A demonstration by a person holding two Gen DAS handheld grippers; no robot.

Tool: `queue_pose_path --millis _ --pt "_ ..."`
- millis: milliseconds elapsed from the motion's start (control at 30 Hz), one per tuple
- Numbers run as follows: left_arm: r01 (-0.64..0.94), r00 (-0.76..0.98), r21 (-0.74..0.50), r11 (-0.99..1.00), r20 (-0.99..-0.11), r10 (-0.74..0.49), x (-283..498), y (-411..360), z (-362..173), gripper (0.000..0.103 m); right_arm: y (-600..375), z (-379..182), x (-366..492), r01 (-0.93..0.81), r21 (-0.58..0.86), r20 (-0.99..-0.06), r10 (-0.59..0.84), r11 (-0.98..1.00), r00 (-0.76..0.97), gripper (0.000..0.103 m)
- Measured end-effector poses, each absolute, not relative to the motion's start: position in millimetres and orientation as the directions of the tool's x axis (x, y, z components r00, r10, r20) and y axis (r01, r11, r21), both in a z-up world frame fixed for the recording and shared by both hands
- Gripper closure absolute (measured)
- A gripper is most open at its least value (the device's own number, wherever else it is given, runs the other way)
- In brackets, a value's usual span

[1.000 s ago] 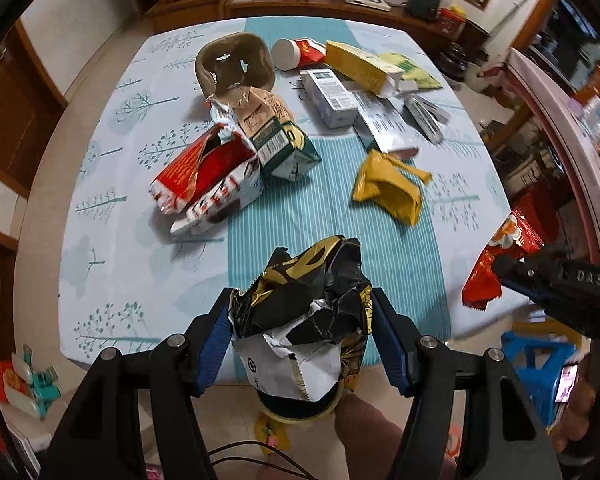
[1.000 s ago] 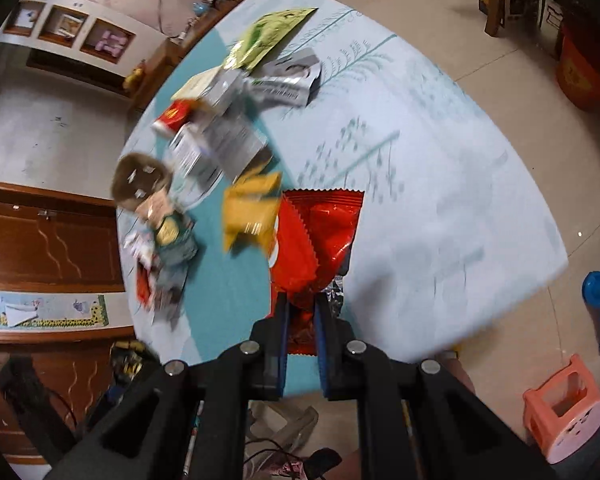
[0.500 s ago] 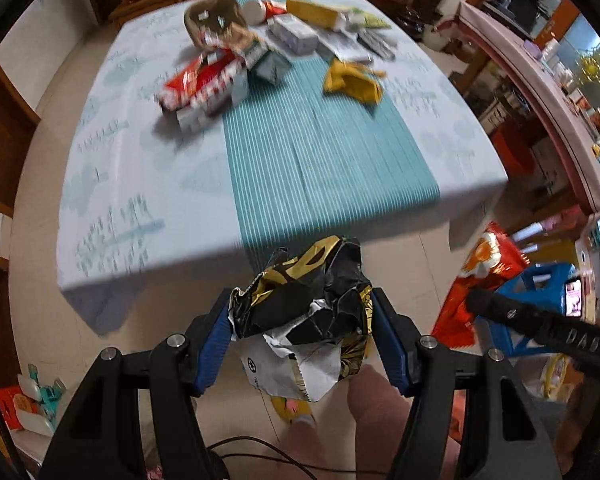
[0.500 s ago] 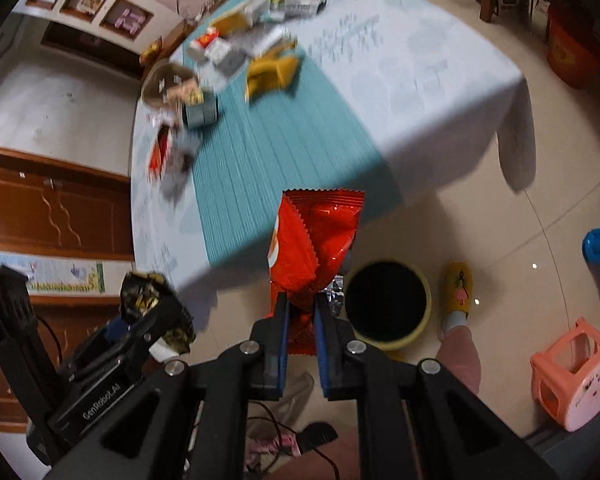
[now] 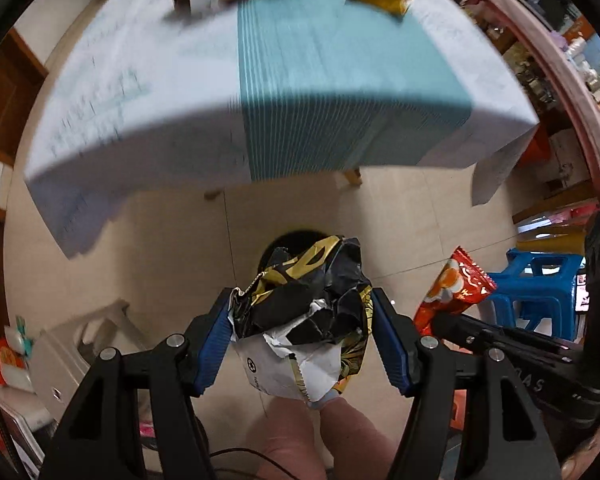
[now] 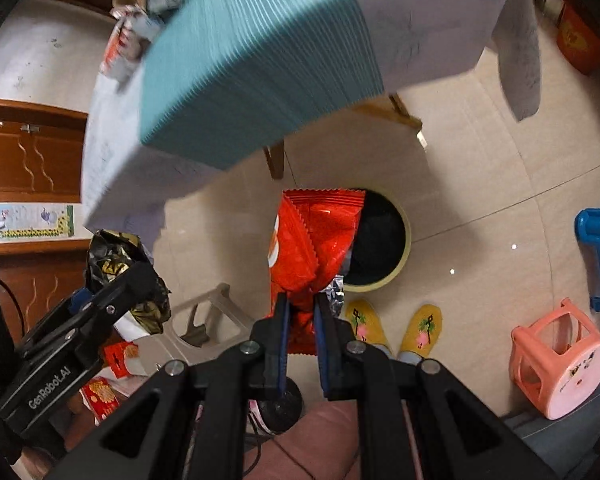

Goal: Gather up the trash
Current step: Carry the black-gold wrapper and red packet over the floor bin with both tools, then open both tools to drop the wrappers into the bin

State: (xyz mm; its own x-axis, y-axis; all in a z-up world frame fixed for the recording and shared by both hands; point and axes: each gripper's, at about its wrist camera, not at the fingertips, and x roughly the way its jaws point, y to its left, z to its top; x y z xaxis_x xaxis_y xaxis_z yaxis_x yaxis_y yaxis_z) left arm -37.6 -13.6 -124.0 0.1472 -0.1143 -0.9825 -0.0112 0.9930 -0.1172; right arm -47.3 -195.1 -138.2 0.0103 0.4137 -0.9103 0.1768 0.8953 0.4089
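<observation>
In the left wrist view, the surface (image 5: 172, 92) that filled the frame a second ago has slid up to twelve o'clock, its litter blurred along the top edge, and bare floor tiles now take the middle. The left gripper (image 5: 302, 336) points steeply down, its fingers set fairly wide and clamped on the crumpled black-and-gold wrapper (image 5: 308, 292), which hides most of the dark bin (image 5: 296, 240) just beyond it (only a rim sliver shows). At three o'clock the right gripper carries the red snack bag (image 5: 456, 284). In the right wrist view, the surface (image 6: 420, 28) has likewise risen to twelve o'clock. The right gripper (image 6: 300, 320) tilts downward, fingers nearly closed and pinching the red snack bag (image 6: 316, 240) over the bin (image 6: 380, 240), above two yellow slippers (image 6: 420, 326).
</observation>
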Motion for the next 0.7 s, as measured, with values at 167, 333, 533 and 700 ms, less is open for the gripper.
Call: queue_pose_path --millis 167,333,533,700 --pt "-0.071 0.116 -0.139 0.988 -0.985 -0.130 -42 -14 -186 0.039 -189 -203 -52 0.153 0.399 -0.911 0.410 0.904 -0.044 0.091" --pt "-0.103 0.113 -0.154 0.983 -0.983 -0.143 -37 -17 -260 0.038 -183 -281 -48 0.127 0.379 -0.917 0.390 0.917 -0.080 0.091" --pt "-0.105 0.080 -0.123 0.987 -0.990 -0.115 -26 -25 -337 0.036 -181 -370 -33 0.116 0.368 -0.920 0.380 0.922 -0.100 0.091" --pt "-0.100 0.039 -0.081 0.992 -0.996 -0.077 -10 -31 -386 0.033 -178 -422 -18 0.110 0.363 -0.919 0.375 0.925 -0.121 0.088"
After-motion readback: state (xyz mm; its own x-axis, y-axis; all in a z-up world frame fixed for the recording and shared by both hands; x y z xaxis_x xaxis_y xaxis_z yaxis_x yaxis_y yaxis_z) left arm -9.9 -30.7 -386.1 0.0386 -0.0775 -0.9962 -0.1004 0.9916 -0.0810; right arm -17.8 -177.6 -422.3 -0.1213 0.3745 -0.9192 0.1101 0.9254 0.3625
